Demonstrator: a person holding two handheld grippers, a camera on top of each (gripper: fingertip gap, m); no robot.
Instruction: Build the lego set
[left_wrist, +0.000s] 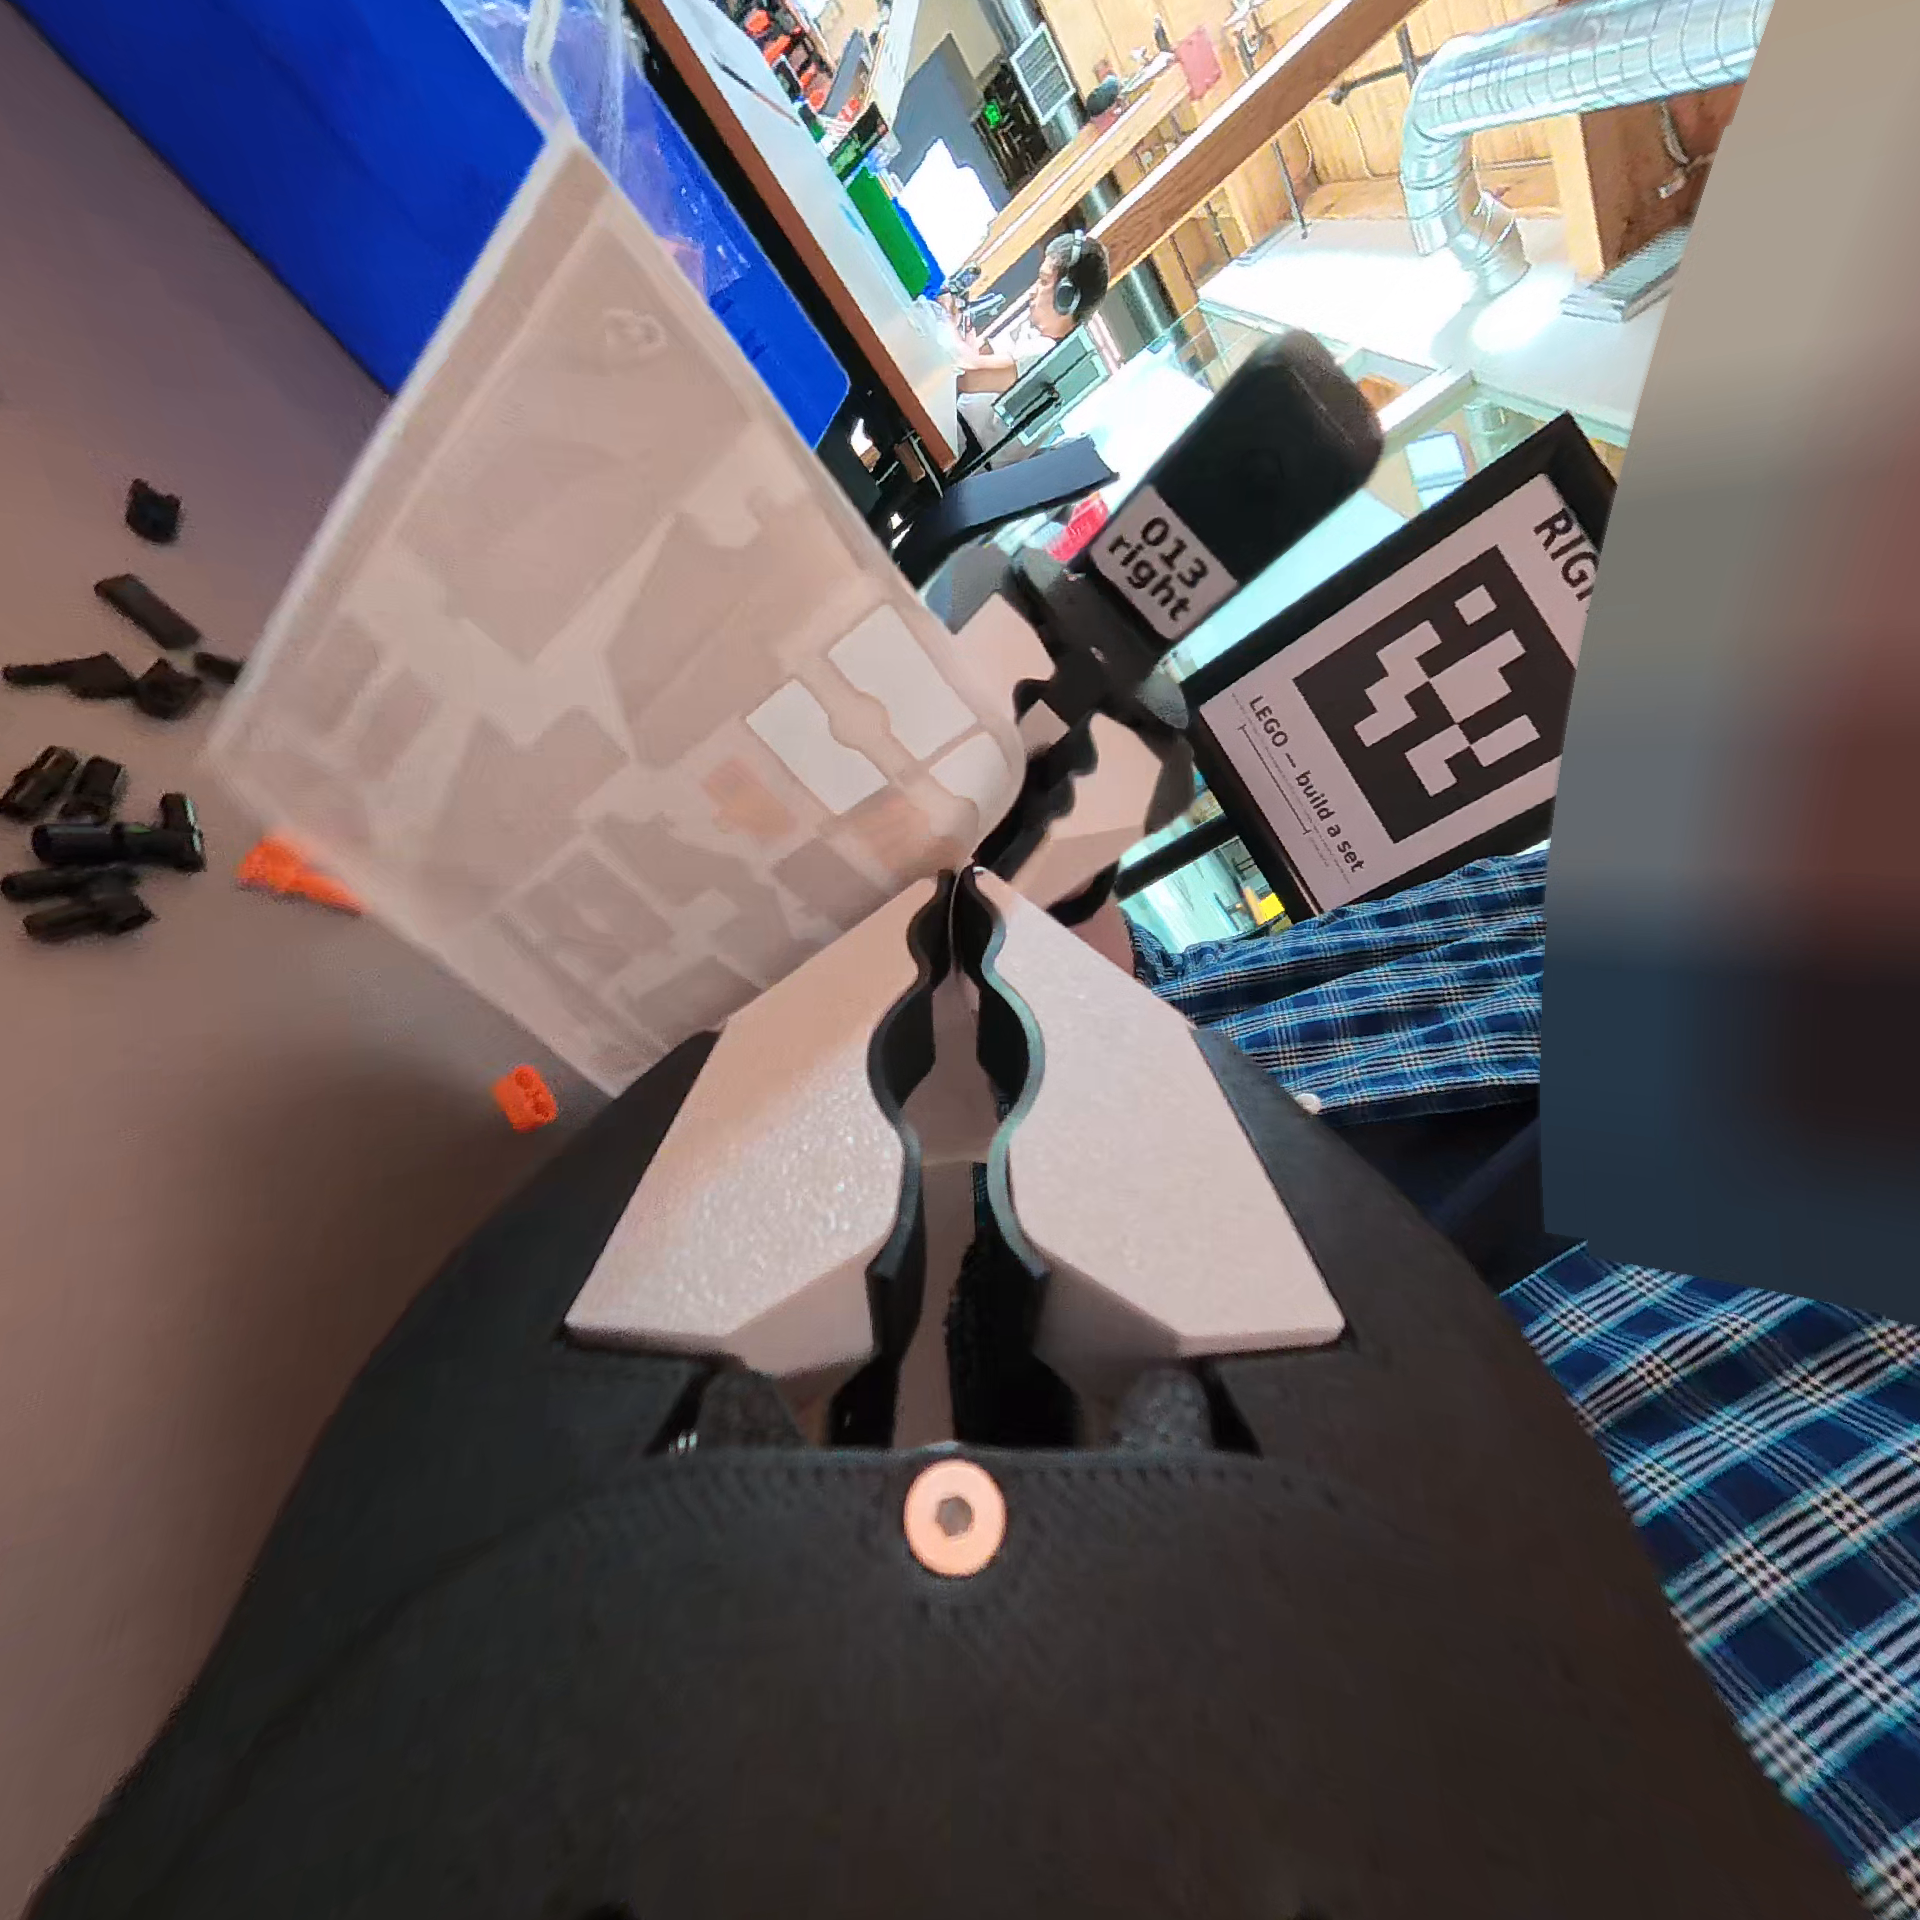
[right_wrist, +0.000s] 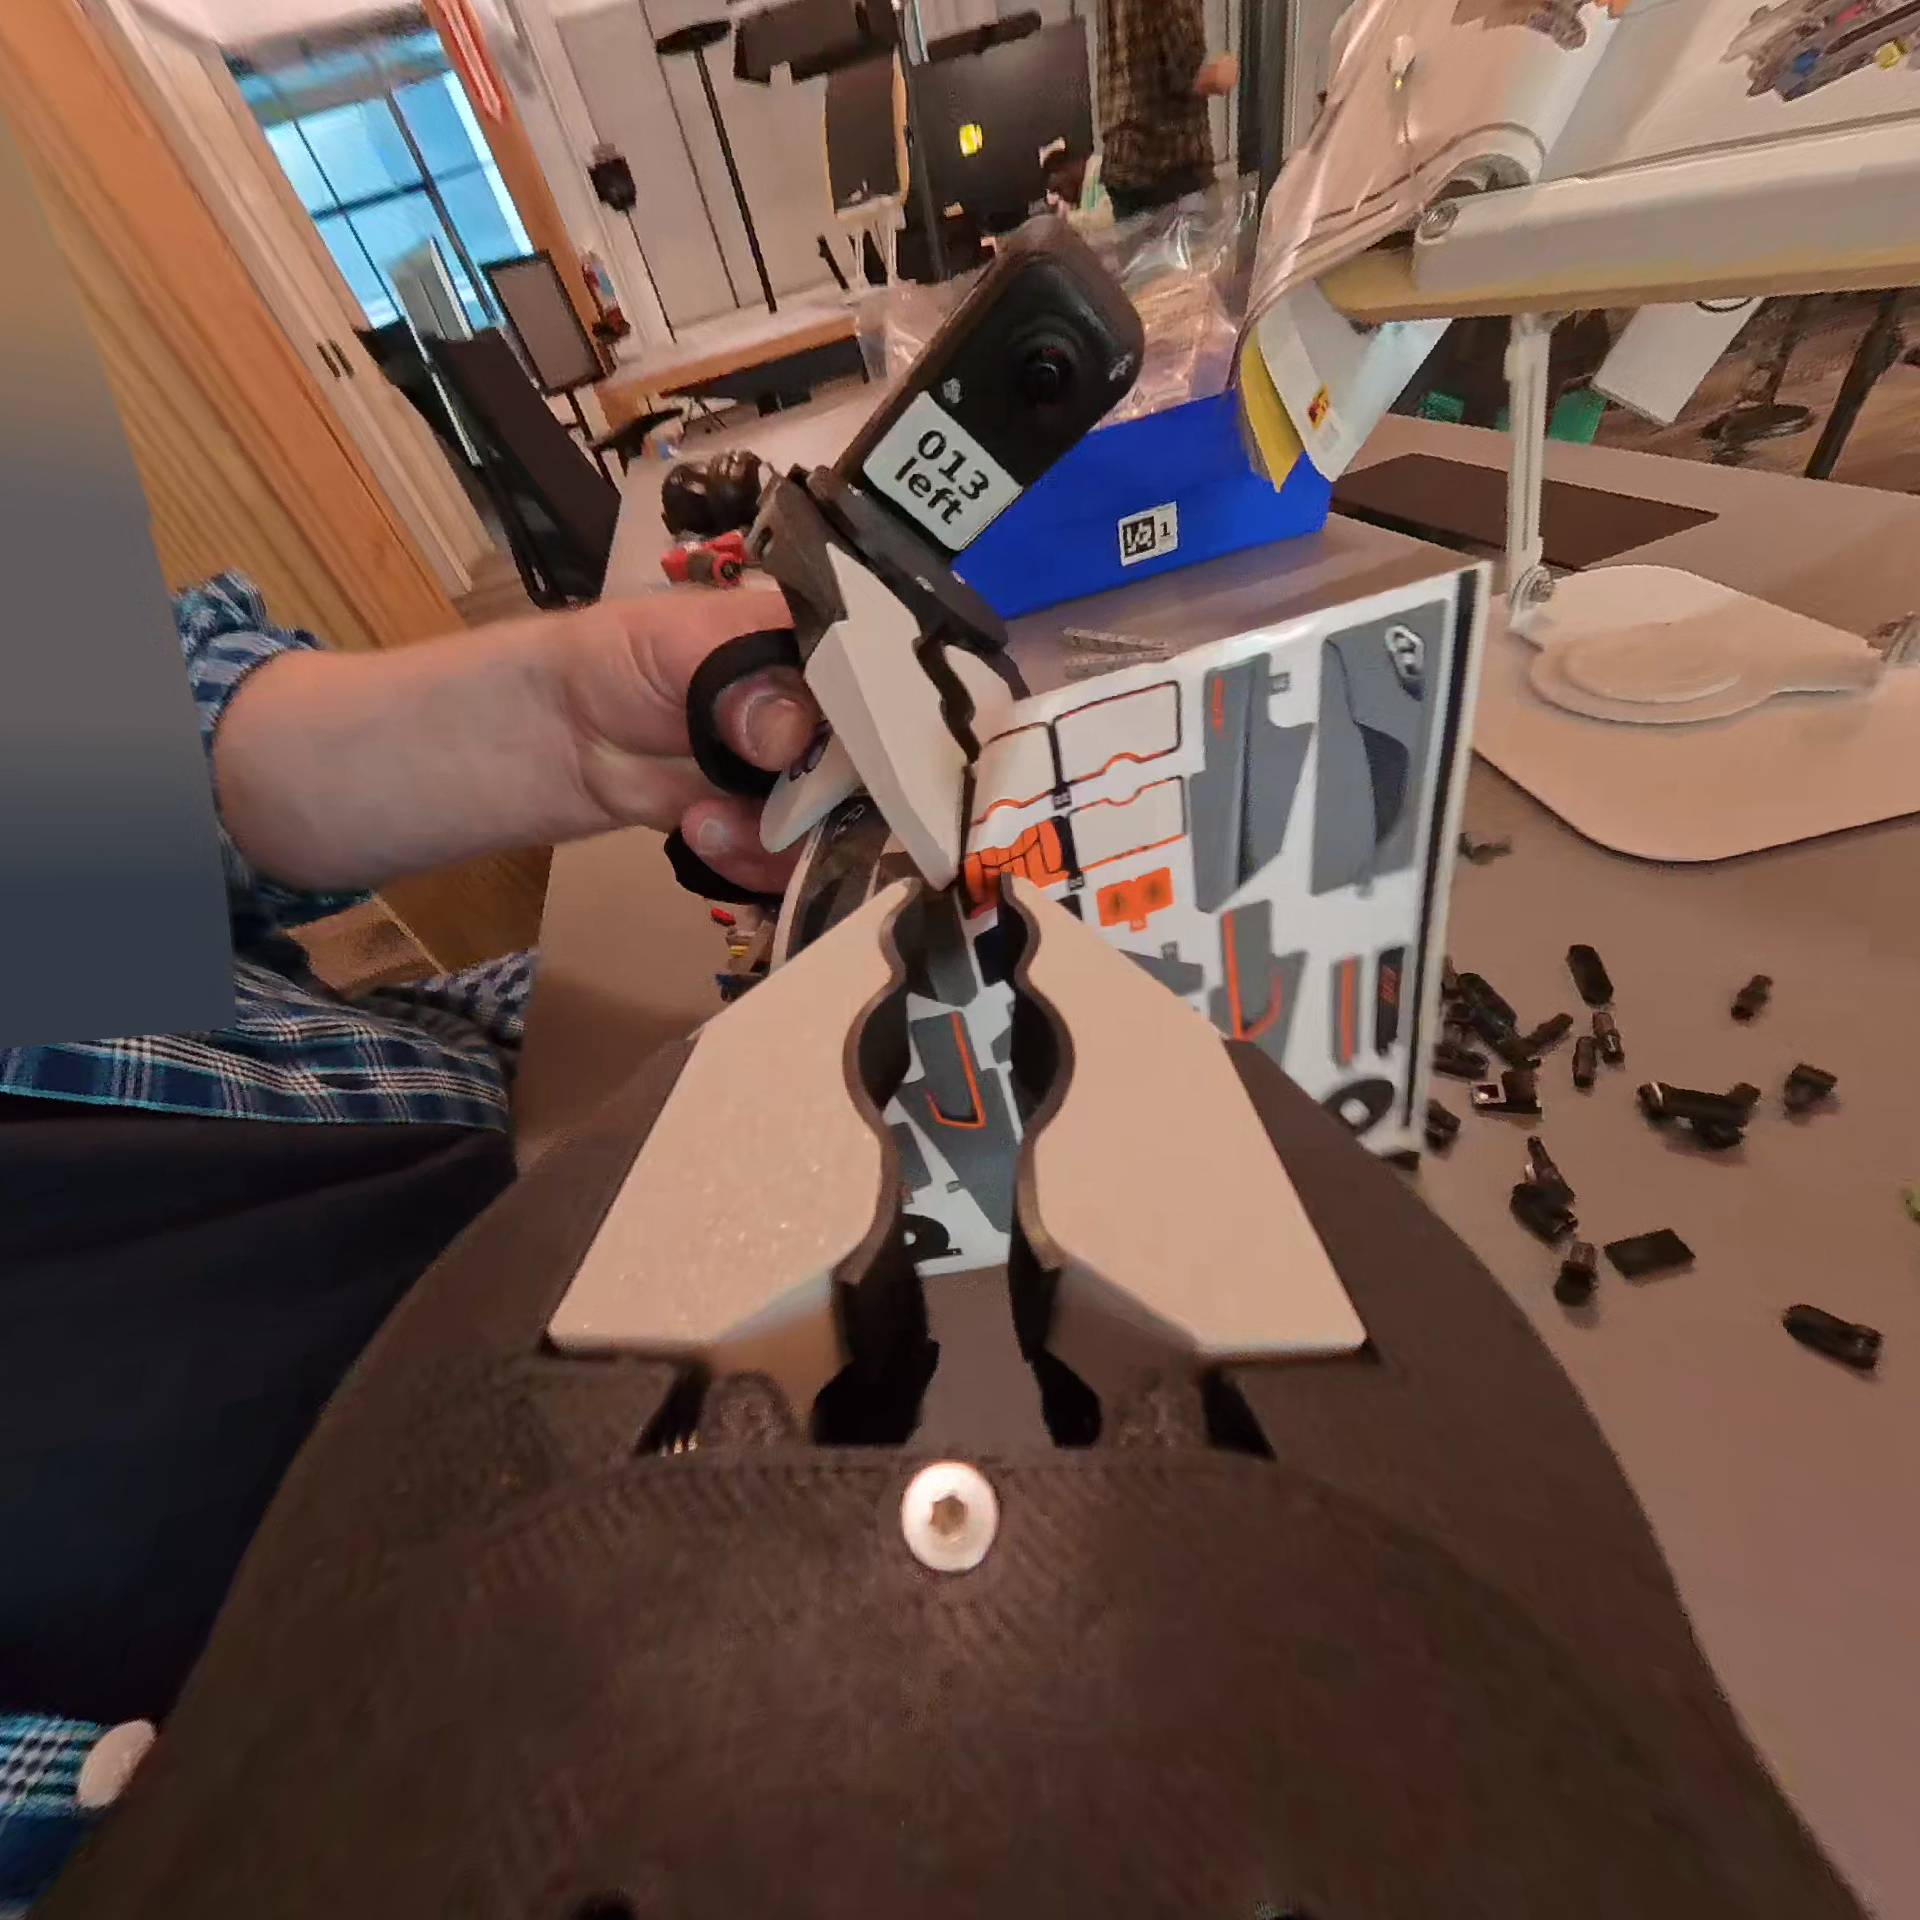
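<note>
The left gripper (left_wrist: 961, 883) pinches the white printed sticker sheet (right_wrist: 1247, 831) with closed jaws; the right gripper (right_wrist: 961, 894) stands slightly open at the sheet, above the tabletop (right_wrist: 1662, 1507).

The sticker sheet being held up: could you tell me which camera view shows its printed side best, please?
The right wrist view: the sticker sheet faces that camera, its grey and orange decals sharp. The left wrist view shows only its pale, blurred back.

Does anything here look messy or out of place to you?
Mostly loose parts: small black plastic pieces lie scattered over the tan table rather than sorted, with a stray orange brick apart from them. The white sticker sheet is off the table, pinched by the left tongs, with the right tongs at it too.
</note>
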